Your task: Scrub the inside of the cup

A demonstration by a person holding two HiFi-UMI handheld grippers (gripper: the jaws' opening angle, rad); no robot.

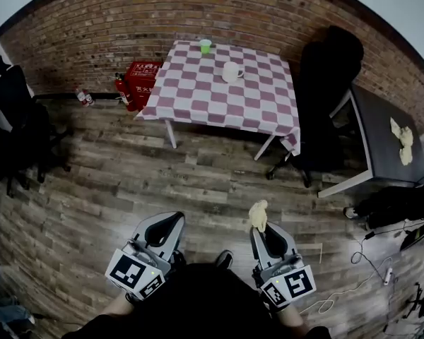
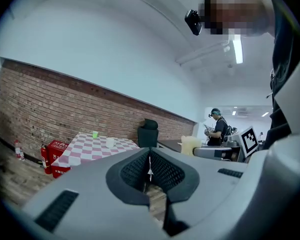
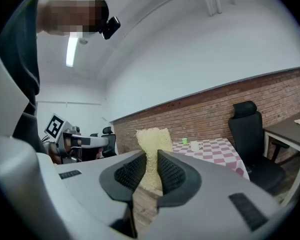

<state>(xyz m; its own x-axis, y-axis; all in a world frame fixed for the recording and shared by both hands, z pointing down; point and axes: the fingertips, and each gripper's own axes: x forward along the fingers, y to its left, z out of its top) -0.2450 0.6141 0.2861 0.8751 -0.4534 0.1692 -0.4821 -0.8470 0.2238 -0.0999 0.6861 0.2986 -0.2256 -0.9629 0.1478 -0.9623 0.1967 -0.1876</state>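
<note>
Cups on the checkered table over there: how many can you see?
2. On the checkered table, a small green cup stands at the far edge, and a white mug sits nearer the middle. None appears hidden.

From my end the room is a red brick wall [image 1: 92, 41] with plain white wall [image 2: 90, 59] above it, and a grey-brown wood plank floor [image 1: 127, 182]. The table [image 1: 198, 97] in a pink check cloth sits by the brick, with a red box [image 1: 143, 80] beside it. There's a black office chair [image 1: 325, 83] and dark desk [image 1: 381, 147] on the right, more black chairs [image 1: 10, 111] on the left, a strip light [image 2: 237, 49] overhead, and loose cables [image 1: 353, 281] on the floor
</note>
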